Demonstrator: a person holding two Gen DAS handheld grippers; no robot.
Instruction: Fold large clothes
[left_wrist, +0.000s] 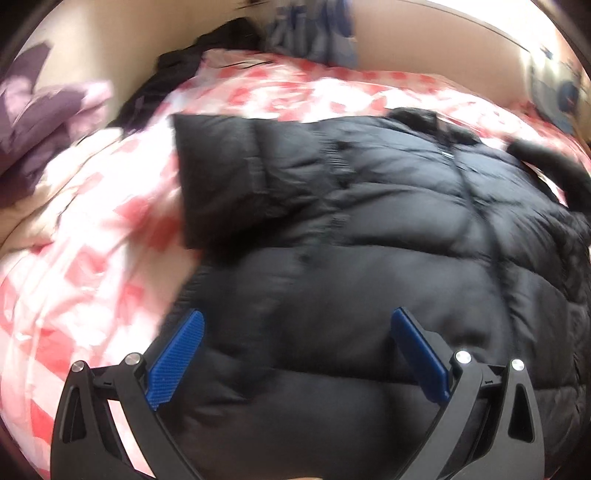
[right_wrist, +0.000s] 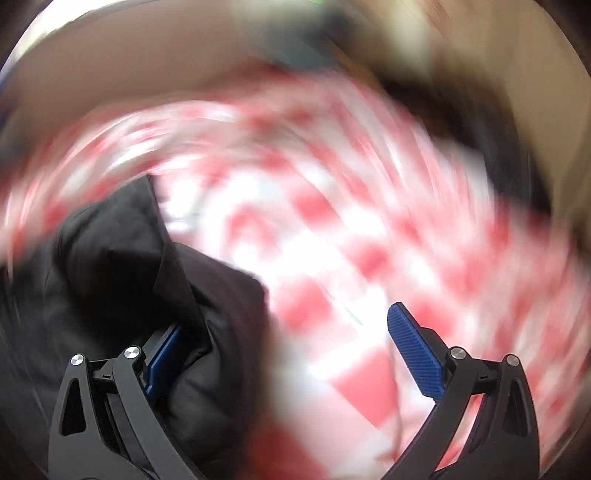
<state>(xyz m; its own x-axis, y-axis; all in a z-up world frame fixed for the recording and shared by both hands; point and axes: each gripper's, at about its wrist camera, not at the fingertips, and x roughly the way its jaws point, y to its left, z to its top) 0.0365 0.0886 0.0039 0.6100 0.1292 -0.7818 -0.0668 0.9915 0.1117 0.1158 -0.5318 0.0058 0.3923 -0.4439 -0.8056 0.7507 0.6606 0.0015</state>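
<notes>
Seemingly both tongs (left_wrist: 297, 328) (right_wrist: 284, 334) gape wide over jacket (left_wrist: 369, 229) (right view blurred).

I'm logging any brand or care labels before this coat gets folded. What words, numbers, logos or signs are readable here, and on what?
None can be read.
Black puffer jacket: no label, logo or print shows; only a small metallic zipper pull, with no lettering visible.
Pink-and-white bedcover: pattern only, no lettering.
Blue-and-white item at the far right edge: too blurred to tell whether it carries text.
Right wrist view: too motion-blurred to read anything.
</notes>
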